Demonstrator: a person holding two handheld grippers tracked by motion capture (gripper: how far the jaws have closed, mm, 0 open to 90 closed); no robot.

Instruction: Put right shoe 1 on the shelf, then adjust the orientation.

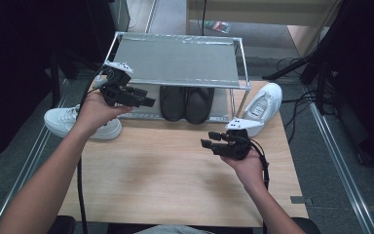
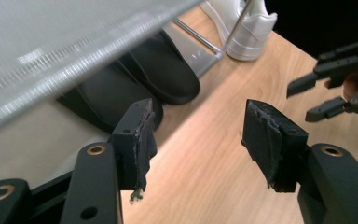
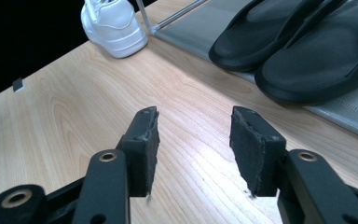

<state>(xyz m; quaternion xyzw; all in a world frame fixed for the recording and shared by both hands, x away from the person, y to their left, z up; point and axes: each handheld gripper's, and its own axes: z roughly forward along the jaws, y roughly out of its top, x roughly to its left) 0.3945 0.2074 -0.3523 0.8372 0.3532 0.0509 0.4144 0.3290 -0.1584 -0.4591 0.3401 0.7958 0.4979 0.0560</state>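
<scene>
My table (image 1: 175, 170) is evenly lit from overhead, with glare at lower centre in my right gripper view; frame corners fall dark, and the rack shelf (image 2: 51, 56) blurs upper left.

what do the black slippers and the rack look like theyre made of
Black slippers: likely rubber or foam, matte, smooth moulded surface with a soft sheen. Rack: metal, judging by its shiny silver bars; its grey shelves look like fine mesh or textured sheet, hard to tell.

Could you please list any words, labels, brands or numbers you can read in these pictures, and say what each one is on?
None can be read.
The white sneaker by the rack has a grey patch on its tongue, too blurred to read.
The black slippers show no markings.
</scene>
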